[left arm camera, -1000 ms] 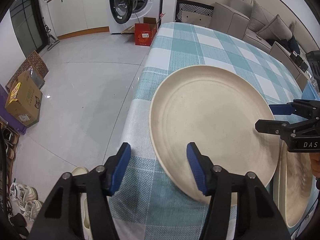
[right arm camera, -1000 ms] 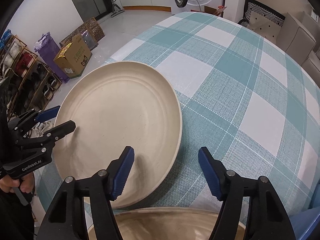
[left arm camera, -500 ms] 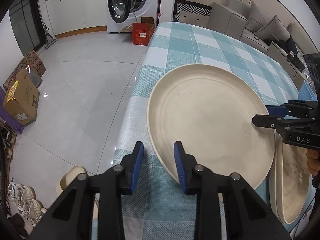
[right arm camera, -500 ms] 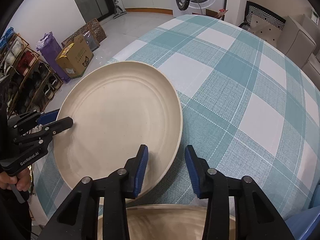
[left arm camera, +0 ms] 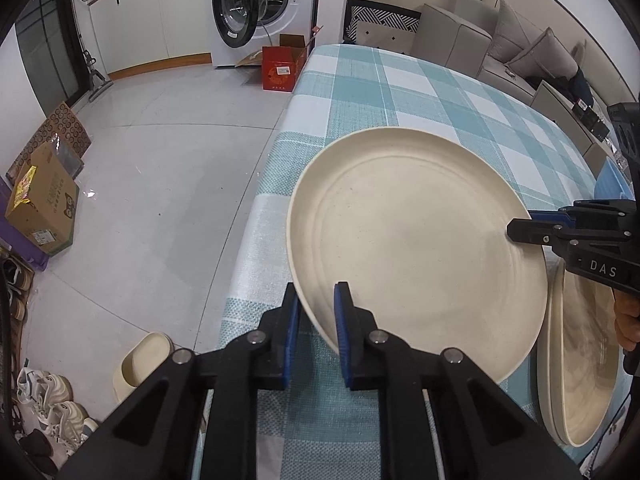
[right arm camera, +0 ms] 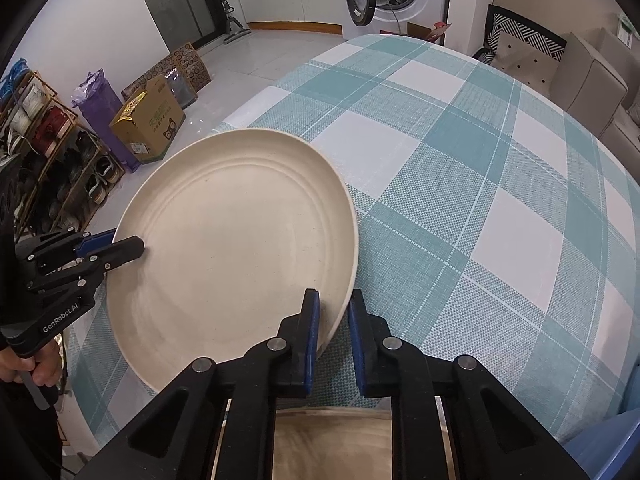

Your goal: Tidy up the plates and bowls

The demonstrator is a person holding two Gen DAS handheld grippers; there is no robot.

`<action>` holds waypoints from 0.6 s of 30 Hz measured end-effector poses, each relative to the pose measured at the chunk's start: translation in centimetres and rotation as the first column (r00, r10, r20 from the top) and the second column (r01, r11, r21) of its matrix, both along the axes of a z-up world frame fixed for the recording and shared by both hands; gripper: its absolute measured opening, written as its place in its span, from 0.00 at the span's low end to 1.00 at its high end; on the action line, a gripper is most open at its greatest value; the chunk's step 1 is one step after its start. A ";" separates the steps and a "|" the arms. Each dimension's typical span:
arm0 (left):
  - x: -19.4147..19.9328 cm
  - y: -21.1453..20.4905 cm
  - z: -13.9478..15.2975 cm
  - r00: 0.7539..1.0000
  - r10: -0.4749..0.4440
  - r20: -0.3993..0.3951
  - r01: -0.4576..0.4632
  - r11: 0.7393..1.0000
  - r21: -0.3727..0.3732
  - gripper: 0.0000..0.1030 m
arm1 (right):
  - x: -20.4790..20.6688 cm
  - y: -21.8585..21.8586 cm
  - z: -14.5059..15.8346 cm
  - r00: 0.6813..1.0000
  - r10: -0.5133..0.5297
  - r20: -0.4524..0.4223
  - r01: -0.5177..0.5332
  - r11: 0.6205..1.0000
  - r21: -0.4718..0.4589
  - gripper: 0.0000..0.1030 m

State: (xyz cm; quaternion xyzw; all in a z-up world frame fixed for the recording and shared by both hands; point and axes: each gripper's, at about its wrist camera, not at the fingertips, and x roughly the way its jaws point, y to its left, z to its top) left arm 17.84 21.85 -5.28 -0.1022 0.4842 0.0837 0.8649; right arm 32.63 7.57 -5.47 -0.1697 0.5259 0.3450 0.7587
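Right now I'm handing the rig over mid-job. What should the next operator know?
Left gripper: shut on the plate, clamping its near-left rim.
Right gripper: jaws closing over the opposite rim; the rim is between the pads.
The plate lies on the tablecloth by the table's left edge. A second dish sits just beside it, partly cut off.
Done: both rims taken. Left: probably lift and stack; nothing is stacked yet.

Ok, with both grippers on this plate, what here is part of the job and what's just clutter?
Job:
- cream plate, rim between left gripper and closing right gripper
- second plate beside it

Clutter:
- cardboard box
- red box
- washing machine
- slipper
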 end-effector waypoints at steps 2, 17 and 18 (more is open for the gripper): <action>-0.1 0.0 0.2 1.000 0.004 0.003 -0.004 1.000 0.006 0.14 | 0.0 0.0 0.0 1.000 -0.004 -0.001 0.004 1.000 0.001 0.14; -0.8 0.1 2.3 0.999 0.018 0.043 -0.020 0.999 0.044 0.14 | -0.7 0.2 2.0 0.999 0.004 0.036 -0.005 1.000 0.028 0.14; -0.9 0.1 2.4 0.999 0.018 0.047 -0.020 0.999 0.045 0.14 | -0.8 0.2 2.2 0.999 0.003 0.040 -0.004 1.000 0.031 0.14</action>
